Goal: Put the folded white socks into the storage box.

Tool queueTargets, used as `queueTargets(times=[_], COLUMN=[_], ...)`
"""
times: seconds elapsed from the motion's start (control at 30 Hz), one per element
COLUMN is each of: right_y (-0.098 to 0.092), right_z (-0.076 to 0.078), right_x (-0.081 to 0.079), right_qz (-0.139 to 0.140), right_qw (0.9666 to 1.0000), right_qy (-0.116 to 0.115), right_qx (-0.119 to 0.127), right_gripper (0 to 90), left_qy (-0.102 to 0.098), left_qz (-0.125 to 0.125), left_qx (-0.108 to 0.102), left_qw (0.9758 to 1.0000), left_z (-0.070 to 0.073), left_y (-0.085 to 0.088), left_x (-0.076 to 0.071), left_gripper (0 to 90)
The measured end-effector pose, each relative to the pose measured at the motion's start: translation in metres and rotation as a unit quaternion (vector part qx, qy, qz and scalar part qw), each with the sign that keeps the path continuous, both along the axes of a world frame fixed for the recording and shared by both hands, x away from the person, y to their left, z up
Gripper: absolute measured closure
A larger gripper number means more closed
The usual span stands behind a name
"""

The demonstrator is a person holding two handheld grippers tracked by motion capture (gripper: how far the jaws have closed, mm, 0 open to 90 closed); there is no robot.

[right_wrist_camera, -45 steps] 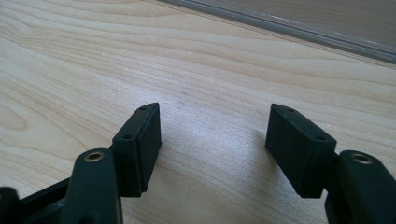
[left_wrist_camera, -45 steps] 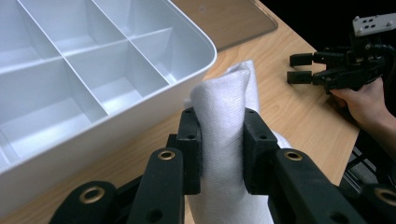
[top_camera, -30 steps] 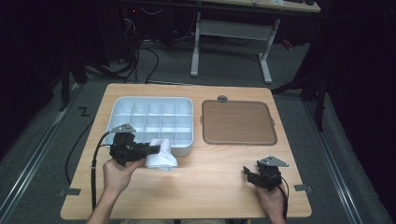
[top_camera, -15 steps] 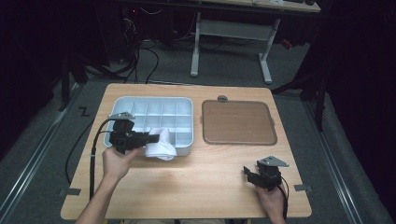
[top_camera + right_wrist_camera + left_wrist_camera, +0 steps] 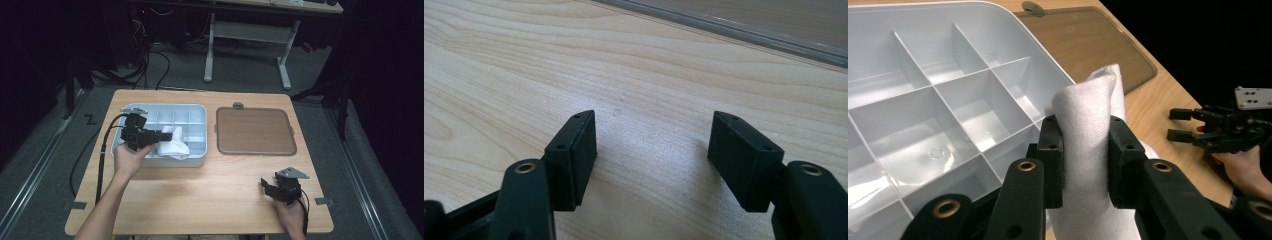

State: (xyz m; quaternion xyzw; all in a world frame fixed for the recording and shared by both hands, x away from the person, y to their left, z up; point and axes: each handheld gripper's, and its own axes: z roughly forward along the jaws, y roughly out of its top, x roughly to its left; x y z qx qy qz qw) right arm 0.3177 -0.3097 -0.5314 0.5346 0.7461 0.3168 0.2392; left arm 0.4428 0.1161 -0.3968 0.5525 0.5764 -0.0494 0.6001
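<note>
Two grippers: L gripper fingers clamp white cloth over divided tray, near edge. R gripper fingers wide, empty, on tabletop. Step: transfer. Next, you lower cloth into compartment, then release.

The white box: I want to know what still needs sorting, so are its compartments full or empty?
Empty where visible: the white box shows bare compartment floors. The left claw holds a rolled white cloth over its near edge.
</note>
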Motion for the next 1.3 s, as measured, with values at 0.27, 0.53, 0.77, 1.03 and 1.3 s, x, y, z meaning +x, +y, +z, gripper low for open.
queueTargets(times=[0.27,0.53,0.77,1.03,1.3], right_y=[0.000,0.000,0.000,0.000,0.000], right_z=[0.000,0.000,0.000,0.000,0.000], right_x=[0.000,0.000,0.000,0.000,0.000], right_qz=[-0.001,-0.001,-0.001,0.000,0.000], right_qw=[1.0000,1.0000,1.0000,1.0000,1.0000], right_qy=[0.001,0.001,0.001,0.001,0.000], right_qx=[0.001,0.001,0.001,0.000,0.000], right_gripper=[36.5,36.4,36.4,36.5,36.5], left_qy=[0.010,0.035,0.055,0.068,0.069], left_qz=[0.008,0.023,0.031,0.036,0.030], left_qx=[-0.001,-0.003,-0.003,0.011,0.026], left_qw=[0.9999,0.9991,0.9980,0.9970,0.9968], left_z=[-0.009,-0.025,-0.040,-0.055,-0.062], left_y=[0.003,0.010,0.017,0.021,0.021], left_x=[0.011,0.021,0.028,0.034,0.036], left_gripper=[72.8,72.8,72.9,72.8,72.9])
